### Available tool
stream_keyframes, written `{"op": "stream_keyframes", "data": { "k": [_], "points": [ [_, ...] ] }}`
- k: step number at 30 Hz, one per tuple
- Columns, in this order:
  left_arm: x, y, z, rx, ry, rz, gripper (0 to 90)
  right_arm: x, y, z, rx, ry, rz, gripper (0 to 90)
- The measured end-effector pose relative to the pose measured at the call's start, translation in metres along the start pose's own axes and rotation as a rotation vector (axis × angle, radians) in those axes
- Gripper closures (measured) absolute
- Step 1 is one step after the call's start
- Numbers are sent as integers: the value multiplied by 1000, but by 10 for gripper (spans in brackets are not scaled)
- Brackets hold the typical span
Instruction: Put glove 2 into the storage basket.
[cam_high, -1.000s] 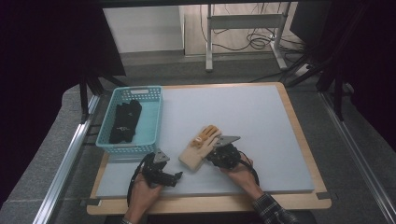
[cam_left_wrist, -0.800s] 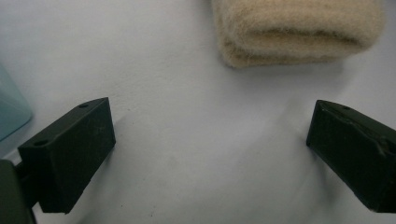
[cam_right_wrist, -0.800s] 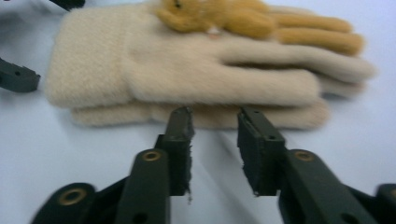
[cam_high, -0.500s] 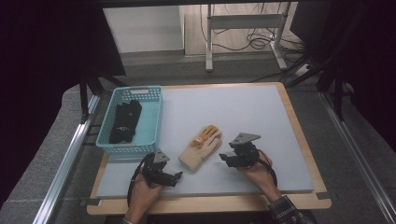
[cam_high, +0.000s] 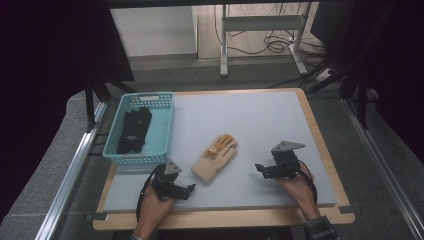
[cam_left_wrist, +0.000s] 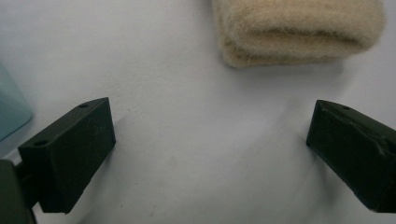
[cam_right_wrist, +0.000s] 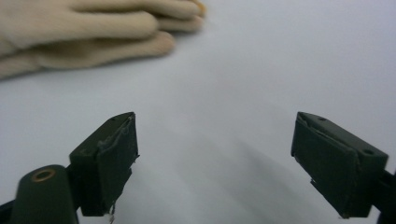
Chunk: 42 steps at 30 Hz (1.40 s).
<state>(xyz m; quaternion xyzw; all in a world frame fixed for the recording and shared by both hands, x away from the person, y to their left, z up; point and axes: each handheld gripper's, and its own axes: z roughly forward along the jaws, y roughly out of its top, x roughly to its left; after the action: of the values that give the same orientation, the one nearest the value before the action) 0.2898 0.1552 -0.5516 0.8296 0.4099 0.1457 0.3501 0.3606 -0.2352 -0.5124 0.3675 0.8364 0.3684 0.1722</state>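
Lying flat on the grey desk, cream knit glove with fingers pointing up-right, cuff toward left hand-held gripper. Both gaping wide, empty; right hand-held gripper just opening, well apart.

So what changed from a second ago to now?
The right gripper let go of the beige glove, its jaws just opening, and moved away to the right. The glove, the left gripper and the blue basket with the black gloves stayed put.
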Motion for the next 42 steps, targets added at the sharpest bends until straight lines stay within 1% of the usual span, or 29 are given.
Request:
{"op": "stream_keyframes", "data": {
  "k": [5,7,8,11,14,17,42],
  "points": [
    [0,0,0,-1,0,0,14,-9,-13,0,19,-42,33,67],
    [0,0,0,-1,0,-1,14,-11,-15,1,27,-50,34,55],
    [0,0,0,-1,0,-1,14,-12,-19,2,39,-64,32,42],
    [0,0,0,-1,0,0,13,-13,-21,5,55,-84,19,29],
    [0,0,0,2,1,1,14,-16,-22,5,54,-71,35,29],
    [0,0,0,1,2,1,14,-14,-22,5,57,-79,32,29],
    [0,1,0,14,-1,1,9,-14,-23,5,50,-84,29,33]
  ]
}}
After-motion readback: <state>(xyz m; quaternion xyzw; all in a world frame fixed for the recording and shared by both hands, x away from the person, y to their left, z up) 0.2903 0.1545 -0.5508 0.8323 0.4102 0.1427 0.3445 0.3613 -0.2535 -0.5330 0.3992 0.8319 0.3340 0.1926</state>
